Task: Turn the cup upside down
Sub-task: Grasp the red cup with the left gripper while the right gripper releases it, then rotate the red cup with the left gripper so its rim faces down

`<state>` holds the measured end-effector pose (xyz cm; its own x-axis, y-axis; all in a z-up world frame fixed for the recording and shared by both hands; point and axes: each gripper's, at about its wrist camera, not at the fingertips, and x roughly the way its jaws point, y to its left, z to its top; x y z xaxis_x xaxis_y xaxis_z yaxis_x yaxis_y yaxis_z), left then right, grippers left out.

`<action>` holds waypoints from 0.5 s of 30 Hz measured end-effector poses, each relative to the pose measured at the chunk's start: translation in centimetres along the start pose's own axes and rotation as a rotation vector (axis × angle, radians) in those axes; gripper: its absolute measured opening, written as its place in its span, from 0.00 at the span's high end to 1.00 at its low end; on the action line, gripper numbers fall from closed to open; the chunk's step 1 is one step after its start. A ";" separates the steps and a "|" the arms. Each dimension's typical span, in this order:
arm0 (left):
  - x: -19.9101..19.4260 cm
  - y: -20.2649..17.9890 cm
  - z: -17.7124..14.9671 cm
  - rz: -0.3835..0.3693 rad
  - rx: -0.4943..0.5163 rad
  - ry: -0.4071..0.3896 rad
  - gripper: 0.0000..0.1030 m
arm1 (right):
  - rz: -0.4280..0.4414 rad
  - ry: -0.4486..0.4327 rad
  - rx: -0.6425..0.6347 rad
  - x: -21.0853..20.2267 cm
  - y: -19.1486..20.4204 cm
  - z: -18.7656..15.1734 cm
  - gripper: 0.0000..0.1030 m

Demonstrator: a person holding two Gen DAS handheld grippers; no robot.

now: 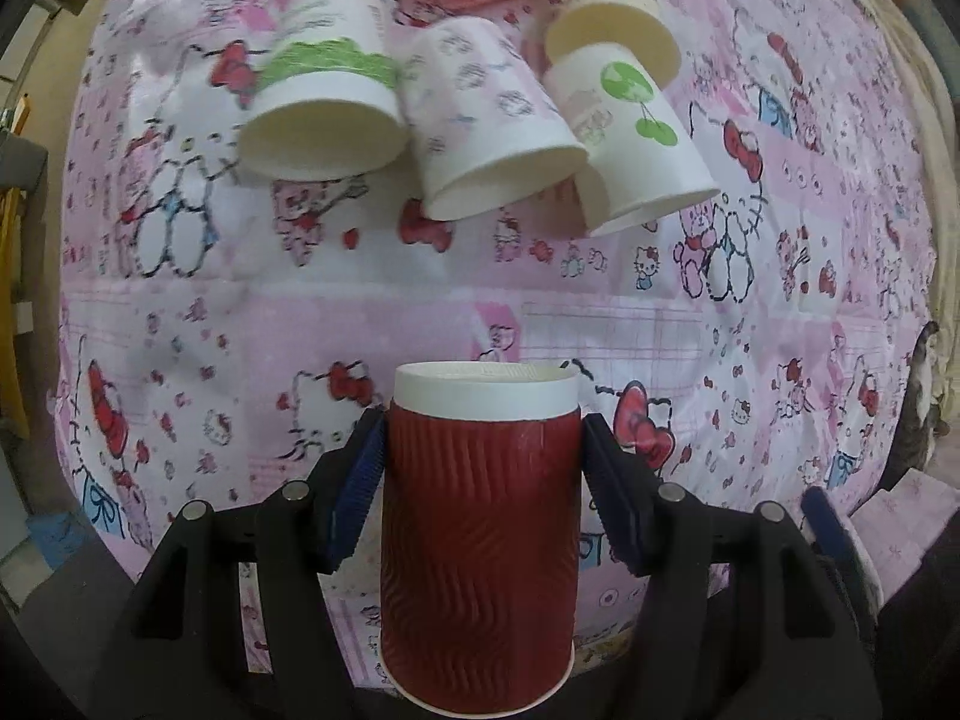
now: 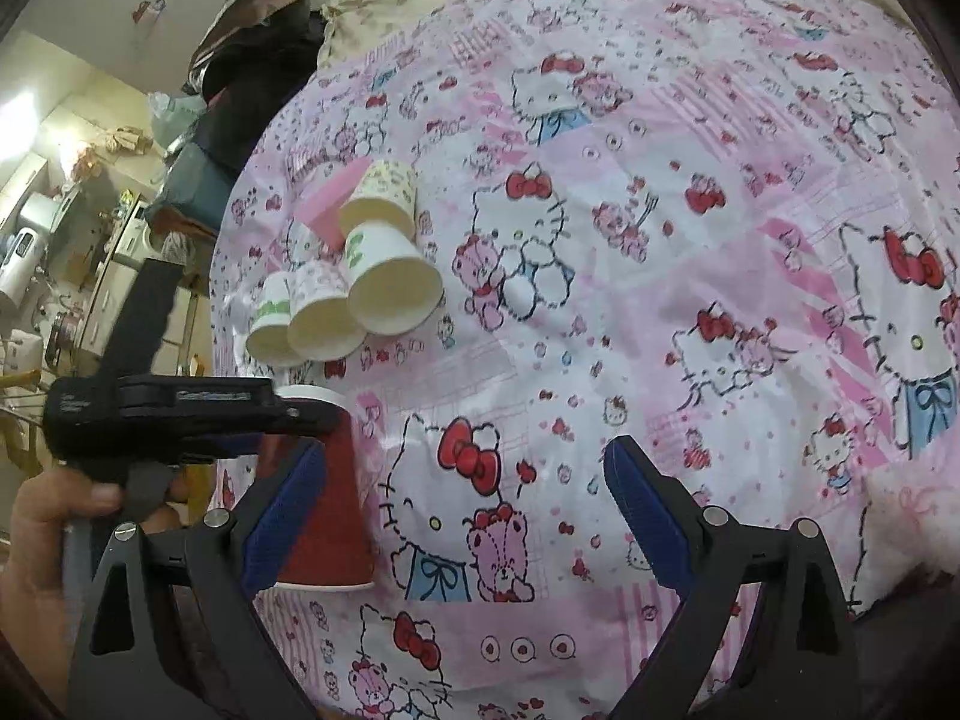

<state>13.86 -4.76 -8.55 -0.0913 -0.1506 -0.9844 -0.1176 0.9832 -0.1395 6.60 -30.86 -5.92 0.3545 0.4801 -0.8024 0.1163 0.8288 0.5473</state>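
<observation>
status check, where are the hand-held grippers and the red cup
Left hand-held gripper straddles red cup, grip uncertain. Cup inverted on tablecloth. Right hand-held gripper open, empty. Nothing obstructing.

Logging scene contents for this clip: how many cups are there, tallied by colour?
Red ribbed cup, between the left gripper fingers: 1
White printed cups: 3
Cream cup: 1
Total: 5
</observation>
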 end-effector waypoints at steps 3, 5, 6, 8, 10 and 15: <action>-0.5 0.8 -0.1 -0.018 -0.006 -0.022 0.41 | 0.022 0.021 -0.014 0.5 0.6 -0.5 0.07; -0.9 1.2 -0.4 -0.022 -0.007 -0.030 0.41 | 0.036 0.035 -0.043 0.9 1.2 -1.0 0.07; -1.1 1.5 -0.4 -0.020 -0.003 -0.034 0.41 | 0.058 0.062 -0.058 1.4 1.6 -1.3 0.07; -1.5 1.8 -0.5 -0.018 -0.001 -0.046 0.41 | 0.105 0.120 -0.079 2.4 2.3 -1.7 0.07; -1.7 2.2 -0.6 -0.030 0.002 -0.050 0.41 | 0.134 0.183 -0.111 4.0 3.5 -2.4 0.07; -2.0 3.0 -1.2 -0.048 -0.003 -0.056 0.41 | 0.169 0.249 -0.168 6.2 5.9 -3.4 0.07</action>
<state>12.55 -1.65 -6.89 -0.0297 -0.1910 -0.9811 -0.1231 0.9748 -0.1861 6.30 -21.98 -8.48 0.1157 0.6527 -0.7487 -0.0866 0.7575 0.6471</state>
